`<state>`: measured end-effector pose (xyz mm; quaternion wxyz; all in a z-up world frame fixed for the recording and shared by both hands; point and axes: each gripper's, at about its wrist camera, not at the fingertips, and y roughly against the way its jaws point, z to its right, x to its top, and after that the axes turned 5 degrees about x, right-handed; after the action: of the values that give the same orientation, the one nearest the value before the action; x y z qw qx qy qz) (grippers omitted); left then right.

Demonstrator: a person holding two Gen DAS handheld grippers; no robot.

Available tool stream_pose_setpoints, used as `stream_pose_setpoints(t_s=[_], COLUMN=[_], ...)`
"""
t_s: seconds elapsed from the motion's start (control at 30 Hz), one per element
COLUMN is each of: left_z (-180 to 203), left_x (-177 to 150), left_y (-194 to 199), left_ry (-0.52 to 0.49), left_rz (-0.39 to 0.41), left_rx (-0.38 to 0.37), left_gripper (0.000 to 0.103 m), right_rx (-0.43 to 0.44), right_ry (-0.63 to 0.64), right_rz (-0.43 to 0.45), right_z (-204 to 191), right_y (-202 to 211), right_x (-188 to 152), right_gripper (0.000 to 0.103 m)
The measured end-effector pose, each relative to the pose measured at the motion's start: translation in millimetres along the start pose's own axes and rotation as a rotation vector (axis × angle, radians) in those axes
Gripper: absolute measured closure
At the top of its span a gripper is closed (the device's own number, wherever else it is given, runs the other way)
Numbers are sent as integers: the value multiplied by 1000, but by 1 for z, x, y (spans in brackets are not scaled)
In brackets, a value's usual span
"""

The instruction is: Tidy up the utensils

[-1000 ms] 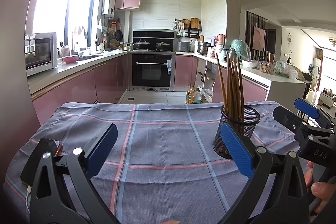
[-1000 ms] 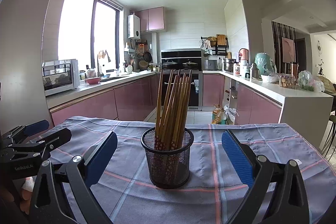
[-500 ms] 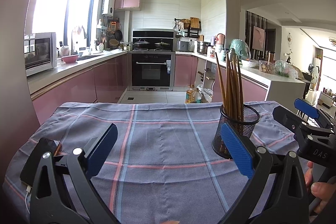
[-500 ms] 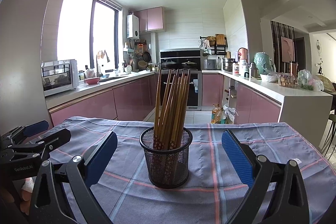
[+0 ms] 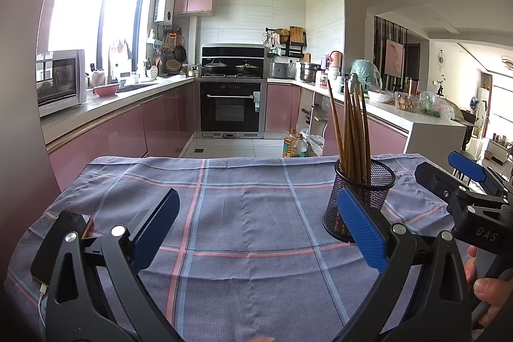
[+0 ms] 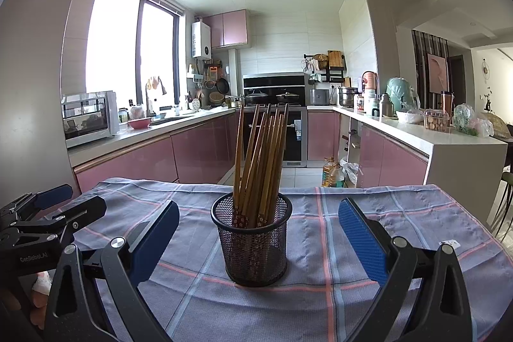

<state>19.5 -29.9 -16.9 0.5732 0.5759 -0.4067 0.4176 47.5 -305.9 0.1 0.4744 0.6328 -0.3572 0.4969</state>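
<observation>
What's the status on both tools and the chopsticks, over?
Left tool open, empty. Right tool open, facing mesh holder. Chopsticks upright inside. Phone beside left tool.

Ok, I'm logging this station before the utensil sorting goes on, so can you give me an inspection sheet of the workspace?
Surface: table under a checked grey-blue cloth, slightly wrinkled.
Job's things: black mesh cup upright on the cloth, holding a bundle of wooden chopsticks.
Clutter: a phone at the cloth's left edge.
Grippers: left gripper and right gripper both open, holding nothing; the cup stands ahead of the right one.
Cables: white charging cable plugged into the phone.
Surroundings: pink kitchen cabinets, oven, microwave.
</observation>
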Motion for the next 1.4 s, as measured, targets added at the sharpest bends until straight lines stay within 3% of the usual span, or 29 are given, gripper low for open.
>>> stream_pose_setpoints(t_s=[1.4], left_z=[2], left_x=[-1], left_y=[1], left_ry=[-3], left_rz=[-4], left_rx=[-4], left_gripper=[6], right_rx=[0], right_ry=[-8], right_rz=[-8], right_z=[-3], right_y=[-5], right_x=[0], right_gripper=[7])
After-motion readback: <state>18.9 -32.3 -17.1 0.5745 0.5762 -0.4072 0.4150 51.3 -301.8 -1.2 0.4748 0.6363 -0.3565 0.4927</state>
